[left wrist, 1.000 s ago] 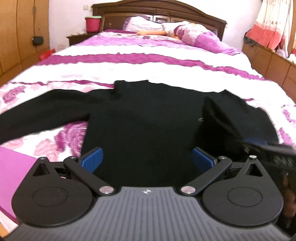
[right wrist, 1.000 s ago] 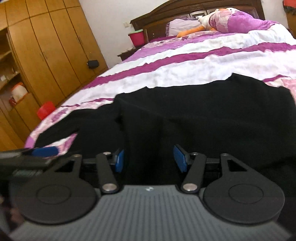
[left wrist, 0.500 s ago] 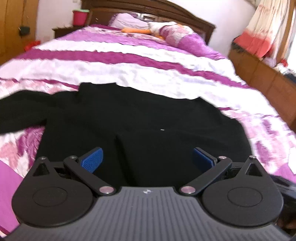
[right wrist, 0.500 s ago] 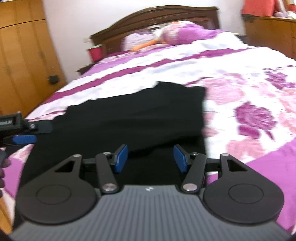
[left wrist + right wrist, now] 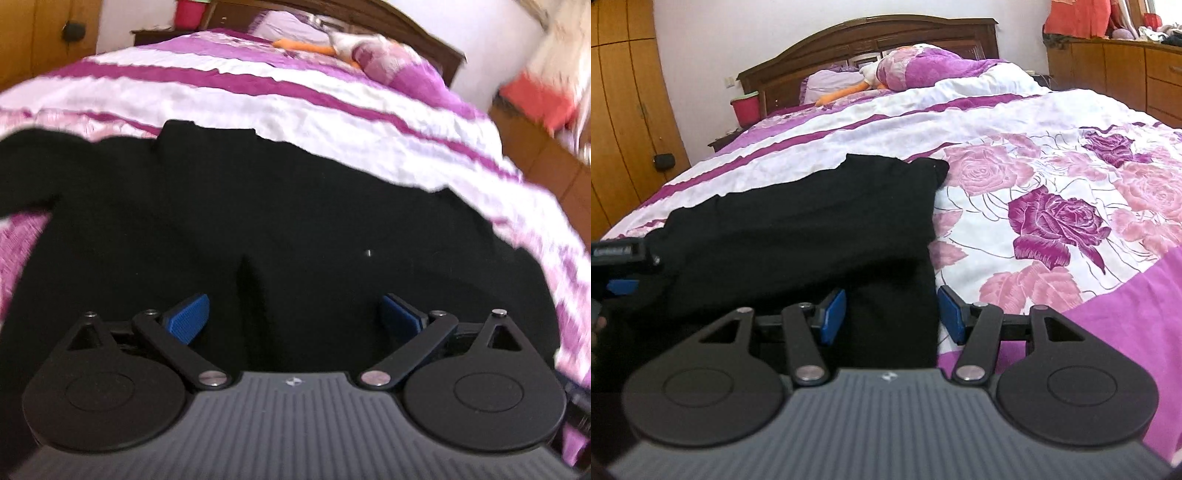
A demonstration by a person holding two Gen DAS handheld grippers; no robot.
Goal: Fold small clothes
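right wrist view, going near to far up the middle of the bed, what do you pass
right hand-held gripper → black garment → floral and striped bedspread → purple pillow → dark wooden headboard

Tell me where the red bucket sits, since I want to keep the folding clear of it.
In the right wrist view the red bucket stands on the nightstand left of the headboard, far beyond the black garment.

Bed (image 5: 1015, 122) w/ purple floral quilt, dark wood headboard (image 5: 886, 33), wood wardrobe (image 5: 624, 110) left, white wall (image 5: 738, 33).
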